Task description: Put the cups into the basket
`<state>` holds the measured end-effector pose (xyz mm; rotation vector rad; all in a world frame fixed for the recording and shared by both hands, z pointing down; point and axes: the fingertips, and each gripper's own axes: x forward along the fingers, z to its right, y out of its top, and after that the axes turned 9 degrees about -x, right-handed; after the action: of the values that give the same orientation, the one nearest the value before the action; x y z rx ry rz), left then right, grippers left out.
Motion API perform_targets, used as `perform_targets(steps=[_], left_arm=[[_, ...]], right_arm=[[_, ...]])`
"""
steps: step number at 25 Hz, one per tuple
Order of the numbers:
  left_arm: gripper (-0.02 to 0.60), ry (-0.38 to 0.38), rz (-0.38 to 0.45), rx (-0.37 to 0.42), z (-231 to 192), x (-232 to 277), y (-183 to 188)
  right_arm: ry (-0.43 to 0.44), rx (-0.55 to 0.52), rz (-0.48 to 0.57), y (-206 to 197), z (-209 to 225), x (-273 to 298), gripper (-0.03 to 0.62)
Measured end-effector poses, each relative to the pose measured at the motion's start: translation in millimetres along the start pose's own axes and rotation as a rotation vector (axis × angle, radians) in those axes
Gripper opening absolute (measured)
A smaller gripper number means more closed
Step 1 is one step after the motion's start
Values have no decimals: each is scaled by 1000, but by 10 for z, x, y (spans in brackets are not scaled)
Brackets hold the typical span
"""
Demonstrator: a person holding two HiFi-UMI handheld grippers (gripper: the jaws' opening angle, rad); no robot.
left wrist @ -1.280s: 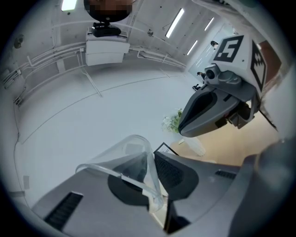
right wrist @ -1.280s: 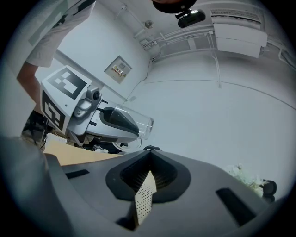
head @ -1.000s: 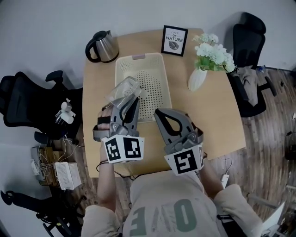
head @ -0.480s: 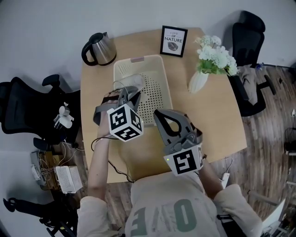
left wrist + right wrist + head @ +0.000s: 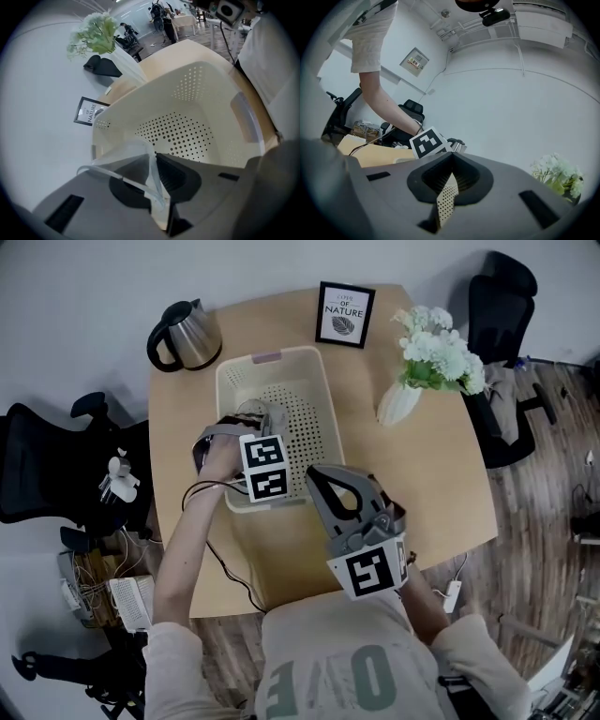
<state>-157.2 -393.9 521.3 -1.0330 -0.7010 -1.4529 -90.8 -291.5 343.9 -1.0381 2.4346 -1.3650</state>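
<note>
We see a clear plastic cup (image 5: 123, 161) pinched by its thin wall in the left claw (image 5: 155, 158), whose jaws are closed on it. The cup hangs tilted over the inside of the cream perforated basket (image 5: 213, 96), towards its left side; we cannot tell whether it touches the bottom. The right claw (image 5: 450, 158) is held above the worktop (image 5: 436, 479) just beside the basket's near end, its jaws together with nothing between them. Beyond the basket stand a steel kettle (image 5: 186, 334), a framed print (image 5: 344, 314) and a white vase of flowers (image 5: 401, 401).
</note>
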Motion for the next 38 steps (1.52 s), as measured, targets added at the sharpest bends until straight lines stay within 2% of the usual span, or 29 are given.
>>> perform_targets(steps=[3,7,11,14,23,28,33,35,38], left_arm=[[49,-39,-40,51,72,165,-20],[49,-75,-132,170,163,383,-103],[49,-149,-183,231,304,588,-206],[49,-170,-227,307,366,710,-280],[51,-198,-250,398,482,892,-297],[54,-162,-238,403,476,920,-259],[63,-126,-222,338,445,936,-234],[91,-97,-182,306,404,928,-174],[181,-35,-129,249,307,904,-57]], right_arm=[[6,13,-12,-77,22,39,-2],[28,23,-23,-164,3,107,-2],[40,49,-43,-264,-32,153,-2],[39,65,-48,-303,-44,178,-2],[34,107,-70,-416,-44,181,-2],[24,120,-75,-464,-5,143,-2],[27,122,-81,-476,-28,126,-2],[22,118,-81,-464,-25,117,-2],[22,112,-75,-445,-36,107,-2]])
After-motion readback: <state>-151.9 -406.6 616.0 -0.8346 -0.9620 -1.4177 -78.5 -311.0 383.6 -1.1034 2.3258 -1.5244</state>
